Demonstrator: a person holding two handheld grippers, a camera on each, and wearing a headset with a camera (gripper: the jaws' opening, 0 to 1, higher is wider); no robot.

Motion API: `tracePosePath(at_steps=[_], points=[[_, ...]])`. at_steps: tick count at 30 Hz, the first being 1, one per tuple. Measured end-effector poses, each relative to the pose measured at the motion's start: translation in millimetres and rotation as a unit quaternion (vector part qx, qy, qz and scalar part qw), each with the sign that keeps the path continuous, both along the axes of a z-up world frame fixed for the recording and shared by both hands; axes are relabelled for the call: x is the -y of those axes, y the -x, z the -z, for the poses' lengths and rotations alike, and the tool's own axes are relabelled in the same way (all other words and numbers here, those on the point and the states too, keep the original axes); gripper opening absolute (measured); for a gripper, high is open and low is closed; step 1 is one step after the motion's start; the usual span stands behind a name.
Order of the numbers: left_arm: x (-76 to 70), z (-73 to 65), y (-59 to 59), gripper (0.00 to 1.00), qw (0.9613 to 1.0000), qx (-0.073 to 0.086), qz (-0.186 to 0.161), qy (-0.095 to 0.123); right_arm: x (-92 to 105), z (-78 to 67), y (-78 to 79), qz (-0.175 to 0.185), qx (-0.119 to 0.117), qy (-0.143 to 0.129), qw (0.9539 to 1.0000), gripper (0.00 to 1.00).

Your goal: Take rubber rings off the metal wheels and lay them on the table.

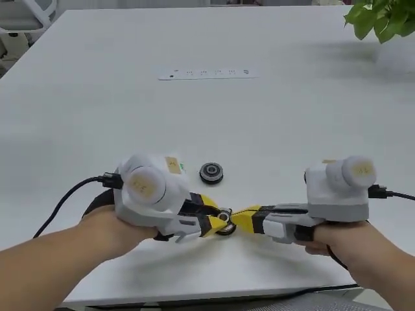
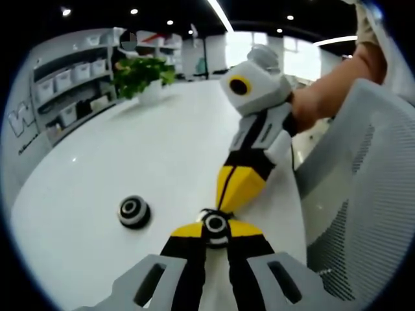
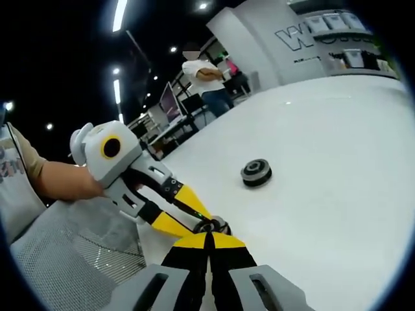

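Currently the held wheel (image 1: 224,218) sits at 6 o'clock in the head view, near the front edge of the table (image 1: 292,116); I cannot tell whether it rests on the surface or is raised just off it. It is a small metal disc with a pale hub, a dark centre and a dark rim, too small here to separate rubber from metal. The left gripper (image 2: 215,228) is clenched on it, one jaw on each flank. I judge this to be the anchor, so the wheel cannot turn or slip while the rubber is worked. The right gripper (image 3: 209,238) meets it nose to nose from 3 o'clock, jaws pressed together and tips against the wheel's rim. It is probably placed there to pick at the rubber, but whether any rubber is nipped between the tips cannot be told. The loose wheel (image 1: 211,172) lies flat at 11 o'clock from the held one, near but apart. Its dark outer band, taken to be a rubber ring (image 1: 202,173), is in place, so that one is not yet done. Farther out, a power strip (image 1: 204,73) lies at 12 o'clock and a plant (image 1: 382,16) at 2 o'clock, both well apart.
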State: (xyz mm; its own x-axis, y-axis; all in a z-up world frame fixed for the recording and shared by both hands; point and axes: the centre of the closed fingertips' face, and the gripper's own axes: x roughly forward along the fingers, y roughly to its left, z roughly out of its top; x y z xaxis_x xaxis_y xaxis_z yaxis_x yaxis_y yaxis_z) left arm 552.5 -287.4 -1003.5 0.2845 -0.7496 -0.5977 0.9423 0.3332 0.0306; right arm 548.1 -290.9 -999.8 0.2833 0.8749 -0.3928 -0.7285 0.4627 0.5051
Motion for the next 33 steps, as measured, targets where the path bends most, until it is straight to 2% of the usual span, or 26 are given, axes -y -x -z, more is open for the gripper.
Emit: tracePosePath(at_steps=[9, 10, 11, 12, 14, 20, 25, 33], points=[[-0.3, -0.5, 0.3, 0.11, 1.0, 0.001, 0.001, 0.0, -5.8, -0.4, 1.1, -0.012, 0.005, -0.001, 0.9999, 0.0], [0.1, -1.0, 0.0, 0.11, 1.0, 0.003, 0.002, 0.001, -12.0, -6.1, 8.1, -0.034, 0.001, -0.022, 0.9992, 0.0], [-0.6, -0.9, 0.4, 0.11, 1.0, 0.001, 0.001, 0.0, -10.7, -6.7, 4.6, -0.019, 0.003, -0.018, 0.9997, 0.0], [-0.6, -1.3, 0.5, 0.11, 1.0, 0.001, 0.001, 0.001, -11.4, -7.3, 3.8, -0.023, 0.016, -0.013, 0.9995, 0.0], [-0.4, -1.4, 0.8, 0.11, 1.0, 0.002, 0.001, 0.001, -10.1, -5.2, 3.5, -0.022, 0.013, -0.012, 0.9996, 0.0], [-0.2, -1.6, 1.6, 0.12, 1.0, 0.005, 0.003, 0.001, -6.3, -2.0, 4.1, -0.026, 0.033, 0.005, 0.9991, 0.0], [0.4, -2.2, 1.1, 0.12, 0.9999, 0.01, 0.008, -0.001, -4.2, -2.0, 2.8, -0.025, 0.034, 0.007, 0.9991, 0.0], [-0.3, -3.9, 1.5, 0.15, 0.9999, 0.007, 0.011, 0.0, 0.3, -6.1, -0.4, -0.014, 0.029, -0.006, 0.9995, 0.0]])
